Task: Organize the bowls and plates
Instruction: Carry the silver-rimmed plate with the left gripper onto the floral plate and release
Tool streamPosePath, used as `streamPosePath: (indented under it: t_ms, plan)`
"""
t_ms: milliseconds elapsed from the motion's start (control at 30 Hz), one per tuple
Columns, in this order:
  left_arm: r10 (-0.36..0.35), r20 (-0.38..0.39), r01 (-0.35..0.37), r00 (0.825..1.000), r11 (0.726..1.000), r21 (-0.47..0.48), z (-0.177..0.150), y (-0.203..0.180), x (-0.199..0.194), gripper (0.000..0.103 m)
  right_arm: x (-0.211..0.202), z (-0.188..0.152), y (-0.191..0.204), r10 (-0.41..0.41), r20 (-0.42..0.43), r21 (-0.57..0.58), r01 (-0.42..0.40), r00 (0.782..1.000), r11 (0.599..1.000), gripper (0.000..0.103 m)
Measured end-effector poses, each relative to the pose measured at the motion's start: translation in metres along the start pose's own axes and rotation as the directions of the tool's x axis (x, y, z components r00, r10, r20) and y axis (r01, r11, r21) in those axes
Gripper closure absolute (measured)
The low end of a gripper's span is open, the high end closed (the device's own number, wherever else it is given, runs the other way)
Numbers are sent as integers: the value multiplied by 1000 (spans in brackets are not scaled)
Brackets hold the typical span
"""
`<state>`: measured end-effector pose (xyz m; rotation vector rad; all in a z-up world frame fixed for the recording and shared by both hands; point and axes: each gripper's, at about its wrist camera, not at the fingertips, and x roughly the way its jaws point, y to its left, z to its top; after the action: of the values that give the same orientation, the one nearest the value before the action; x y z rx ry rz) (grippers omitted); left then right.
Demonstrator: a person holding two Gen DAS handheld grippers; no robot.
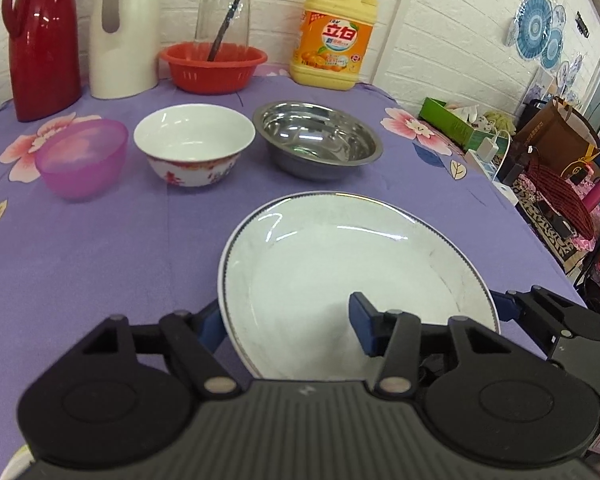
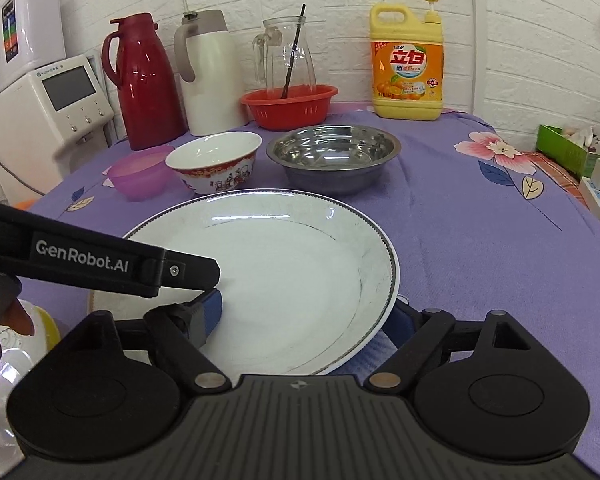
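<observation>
Left tongs [image 1: 286, 320] right up close, clamped across the near left rim of the plate [image 1: 340, 248]: one blue pad sits on the white inner face, the other is tucked under the outside of the rim; right tongs [image 2: 304, 312] mirror that on the opposite side, one pad on the inner face and the other hidden below the right rim, so I read them as gripping the plate too; the plate hangs between the two, tipped slightly, seemingly just clear of the purple tabletop [image 1: 100, 260].

Both pairs of tongs point forward and down at a moderate slant, side by side; the left one's black finger crosses the right wrist view low on the left, with part of the person's hand [image 2: 0, 332] behind it.

To do this carry well, I'd say: keep the two hands moving together at the same pace and the same height so the rim doesn't twist out of either pinch; hold the plate close to flat; glazed china is slick, so no jerks.

Further out sit the purple bowl [image 1: 82, 156], the white bowl [image 1: 194, 144] and the steel bowl [image 1: 318, 140] in a row, apart from each other; whichever spot the plate is bound for, pass it in front of that row, not over it.
</observation>
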<state>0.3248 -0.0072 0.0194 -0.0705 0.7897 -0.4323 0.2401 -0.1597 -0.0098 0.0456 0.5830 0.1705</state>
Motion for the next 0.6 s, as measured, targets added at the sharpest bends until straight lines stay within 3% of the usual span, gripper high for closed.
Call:
streamPosePath:
  t_ms: [333,600]
  plan:
    - [69,152,-59,986,996,-67,-38,22,-96,53,-50,-10,58,115,85,-69,-109,990,992,0]
    - [158,160,-130,974,977,-171,-93,61,-149,53,-66,-29,115,224,62,-158,-212,973,964,0]
